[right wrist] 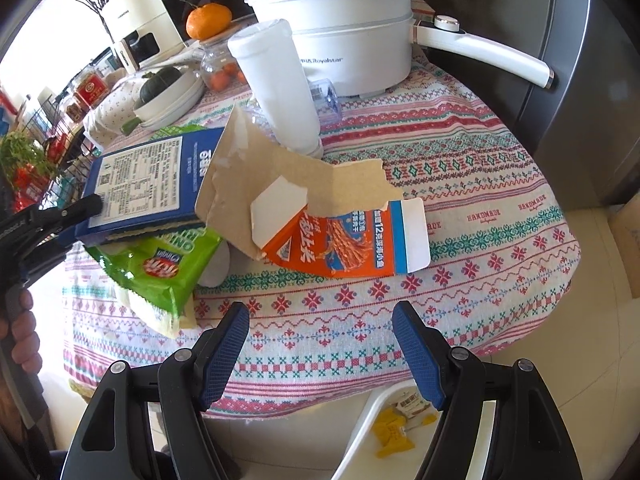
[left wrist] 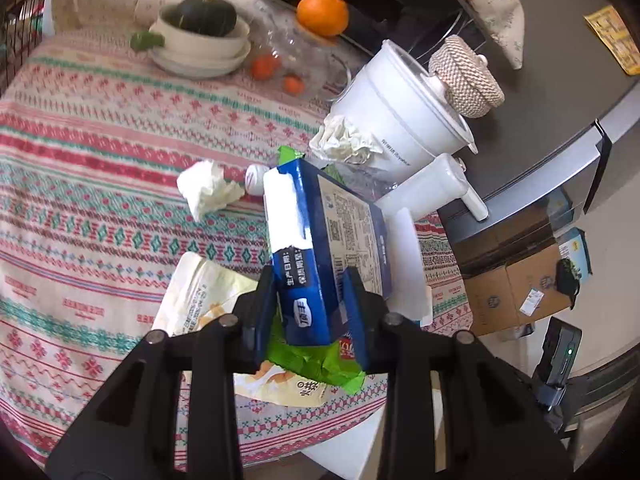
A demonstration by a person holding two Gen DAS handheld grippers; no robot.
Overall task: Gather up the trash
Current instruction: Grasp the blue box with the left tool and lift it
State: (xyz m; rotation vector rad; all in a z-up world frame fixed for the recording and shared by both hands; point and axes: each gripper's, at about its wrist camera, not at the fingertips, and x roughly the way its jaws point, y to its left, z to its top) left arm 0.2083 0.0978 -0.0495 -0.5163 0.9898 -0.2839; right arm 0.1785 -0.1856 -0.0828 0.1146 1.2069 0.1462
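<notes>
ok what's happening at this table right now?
Trash pickup in progress. The left gripper is shut on a blue box, holding it above a green snack bag. The right gripper is open and empty at the table edge, facing a torn orange carton. Crumpled tissues lie on the tablecloth.

I see a woven cloth cover (right wrist: 460, 184), matt and patterned, over the surface. Blue carton (left wrist: 320, 240): printed card with a slight sheen. Torn orange box (right wrist: 352, 244): raw brown card inside. Green snack bag (right wrist: 160, 276): glossy film. White pot (right wrist: 344, 40): smooth plastic. Crumpled tissue (left wrist: 208, 194): soft paper.
</notes>
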